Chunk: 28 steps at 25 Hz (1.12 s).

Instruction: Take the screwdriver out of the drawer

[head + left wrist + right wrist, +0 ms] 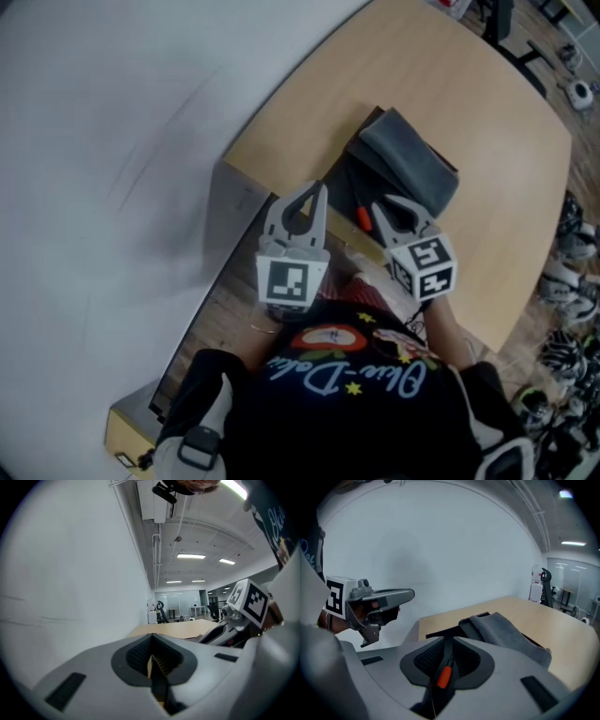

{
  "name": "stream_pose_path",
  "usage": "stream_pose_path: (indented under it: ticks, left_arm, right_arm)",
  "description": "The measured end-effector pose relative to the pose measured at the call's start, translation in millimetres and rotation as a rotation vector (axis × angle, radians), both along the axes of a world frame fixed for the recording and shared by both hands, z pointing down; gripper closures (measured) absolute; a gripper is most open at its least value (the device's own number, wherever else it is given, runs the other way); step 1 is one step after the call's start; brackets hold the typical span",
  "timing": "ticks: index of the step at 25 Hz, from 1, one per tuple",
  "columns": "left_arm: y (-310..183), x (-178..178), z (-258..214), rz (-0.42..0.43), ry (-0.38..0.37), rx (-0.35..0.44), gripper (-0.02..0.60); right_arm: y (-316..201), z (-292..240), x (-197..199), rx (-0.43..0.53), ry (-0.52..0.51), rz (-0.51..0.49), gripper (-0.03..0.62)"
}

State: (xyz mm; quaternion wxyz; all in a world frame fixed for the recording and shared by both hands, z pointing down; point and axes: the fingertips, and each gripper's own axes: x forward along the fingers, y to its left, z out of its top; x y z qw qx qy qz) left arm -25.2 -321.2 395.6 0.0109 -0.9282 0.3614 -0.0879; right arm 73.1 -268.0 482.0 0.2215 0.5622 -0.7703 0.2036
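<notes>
The desk drawer (349, 159) stands pulled out, dark inside, with a folded grey cloth (409, 159) across its far end. The screwdriver's orange handle (363, 217) lies in the drawer beside the tip of my right gripper (378, 208). In the right gripper view the handle (444, 677) shows through the narrow gap of the right gripper (446, 657), whose jaws stand slightly apart; I see no pad pressing on it. My left gripper (322, 191) hovers at the drawer's left side, jaws together and empty, and its own view shows the left gripper (151, 654) over the desk's edge.
The wooden desk (459, 84) spreads beyond the drawer. A white wall (112, 141) closes the left side. Shoes and chair bases (562, 281) lie on the floor at the right. The person's dark shirt (347, 394) fills the bottom of the head view.
</notes>
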Motion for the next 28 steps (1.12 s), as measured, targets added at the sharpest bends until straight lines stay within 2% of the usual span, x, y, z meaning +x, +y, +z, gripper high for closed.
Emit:
stream_pose_path:
  ticks: [7,18,22,28]
  left_arm:
    - [-13.1,-6.7,9.7,0.038,0.024,-0.018,0.581]
    - [-39.4,-28.0,15.1,0.080,0.053,-0.027,0.581]
    - [-43.1,-31.6,15.9,0.099,0.063,-0.038,0.581]
    - [-49.4,-34.3,15.4,0.117,0.076,-0.041,0.581]
  right_arm:
    - [-15.9,41.4,-15.4,-0.143,0.033,0.000,0.514]
    - [-26.7,93.4,-23.8,-0.352,0.116,0.042,0.488]
    - [-30.4,102.6,-20.6,-0.380,0.152,0.049,0.485]
    - [-32.0,114.6,-18.7,-0.452,0.135,0.063,0.485]
